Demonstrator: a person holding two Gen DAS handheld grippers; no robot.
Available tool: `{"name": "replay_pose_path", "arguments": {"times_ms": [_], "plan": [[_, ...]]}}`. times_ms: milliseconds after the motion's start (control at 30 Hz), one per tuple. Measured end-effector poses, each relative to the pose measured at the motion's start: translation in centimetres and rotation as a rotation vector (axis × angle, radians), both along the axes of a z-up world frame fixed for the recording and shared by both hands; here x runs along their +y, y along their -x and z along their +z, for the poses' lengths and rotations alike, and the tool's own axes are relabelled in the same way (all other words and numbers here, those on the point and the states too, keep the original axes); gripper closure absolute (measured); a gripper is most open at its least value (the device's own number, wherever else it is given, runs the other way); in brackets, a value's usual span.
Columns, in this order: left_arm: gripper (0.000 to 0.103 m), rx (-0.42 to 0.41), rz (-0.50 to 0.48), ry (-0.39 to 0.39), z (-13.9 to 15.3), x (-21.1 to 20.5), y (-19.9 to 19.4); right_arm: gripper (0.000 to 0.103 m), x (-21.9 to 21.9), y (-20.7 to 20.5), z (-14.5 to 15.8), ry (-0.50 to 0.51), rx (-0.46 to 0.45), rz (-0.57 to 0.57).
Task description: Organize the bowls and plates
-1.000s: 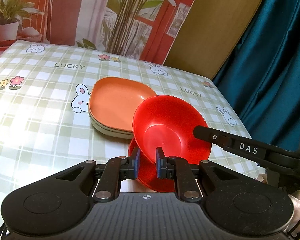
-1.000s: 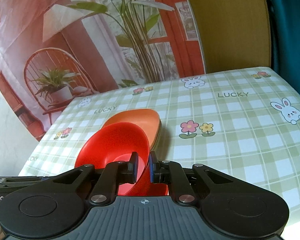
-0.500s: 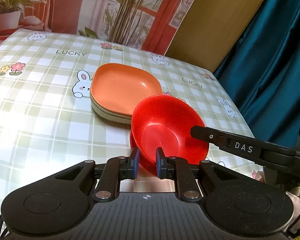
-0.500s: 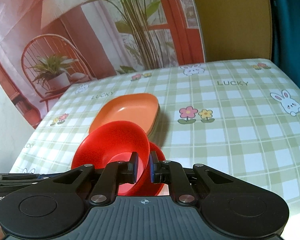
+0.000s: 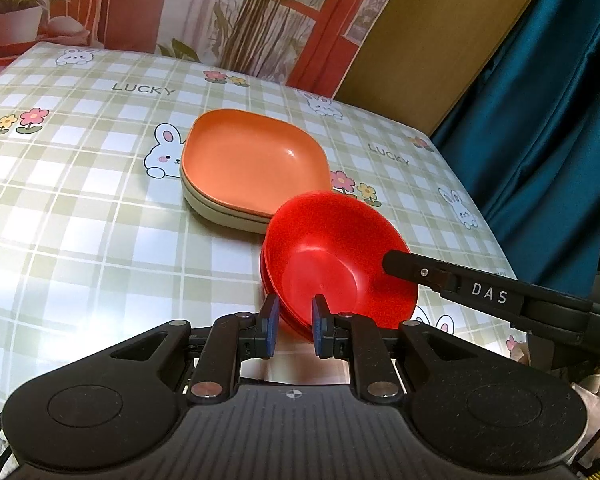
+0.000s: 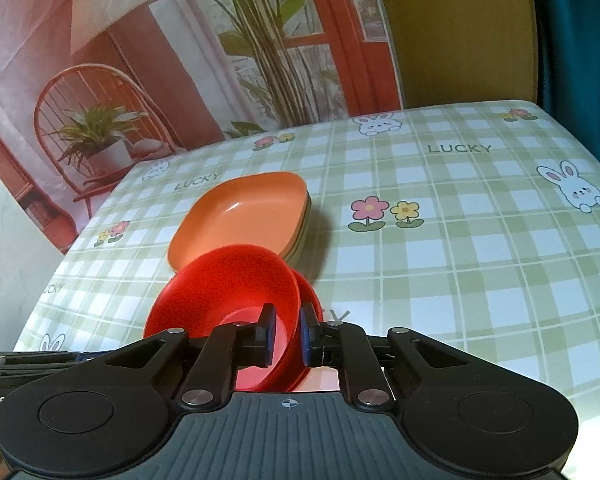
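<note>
While left gripper (image 5: 293, 328) is pinching top red bowl (image 5: 336, 256) near rim at lower centre, right gripper (image 6: 285, 334) is pinching opposite rim; lower red bowl (image 6: 310, 292) mostly hiding underneath. Orange plates (image 5: 256, 160) sitting behind; beige bottom plate showing clearly only in left view.

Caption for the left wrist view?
Both grippers, left gripper and right gripper, pinch a red bowl beside stacked orange plates.

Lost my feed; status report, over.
Both grippers, left and right, shut on top red bowl. Second red bowl beneath. Orange plates stacked just beyond. Nothing blocking.
</note>
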State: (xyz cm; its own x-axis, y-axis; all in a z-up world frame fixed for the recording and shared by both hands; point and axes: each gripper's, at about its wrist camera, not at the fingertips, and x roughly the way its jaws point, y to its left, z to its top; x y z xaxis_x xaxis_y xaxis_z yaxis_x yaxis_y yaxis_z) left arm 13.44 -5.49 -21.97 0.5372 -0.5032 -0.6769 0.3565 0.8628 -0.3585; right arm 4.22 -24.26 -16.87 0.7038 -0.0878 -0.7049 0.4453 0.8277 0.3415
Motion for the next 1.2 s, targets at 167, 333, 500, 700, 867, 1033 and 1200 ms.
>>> {"name": "replay_pose_path", "arguments": {"times_ms": [167,333,500,700,867,1033,1200], "plan": [[0.081,-0.005,0.002,0.011,0.0,0.2,0.1,0.086,-0.1,0.1,-0.1,0.001,0.003,-0.007],[0.080,0.001,0.013,0.015,-0.2,0.3,0.1,0.085,-0.2,0.3,-0.2,-0.001,0.004,-0.016],[0.074,0.015,0.034,0.019,-0.6,0.3,-0.1,0.084,-0.5,0.6,-0.8,-0.012,0.004,-0.036],[0.074,0.037,0.041,0.007,-1.3,-0.1,-1.2,0.084,-0.8,0.5,-2.0,-0.039,0.010,-0.039],[0.074,0.059,0.027,0.009,-2.1,-0.9,-2.3,0.084,-0.9,0.3,-2.3,-0.049,0.006,-0.029],[0.075,0.069,0.010,0.012,-2.9,-1.3,-2.6,0.088,-1.3,0.1,-3.1,-0.078,0.015,-0.038],[0.081,0.048,0.006,0.019,-2.8,-1.1,-2.3,0.090,-1.1,0.0,-3.4,-0.084,0.019,-0.025]]}}
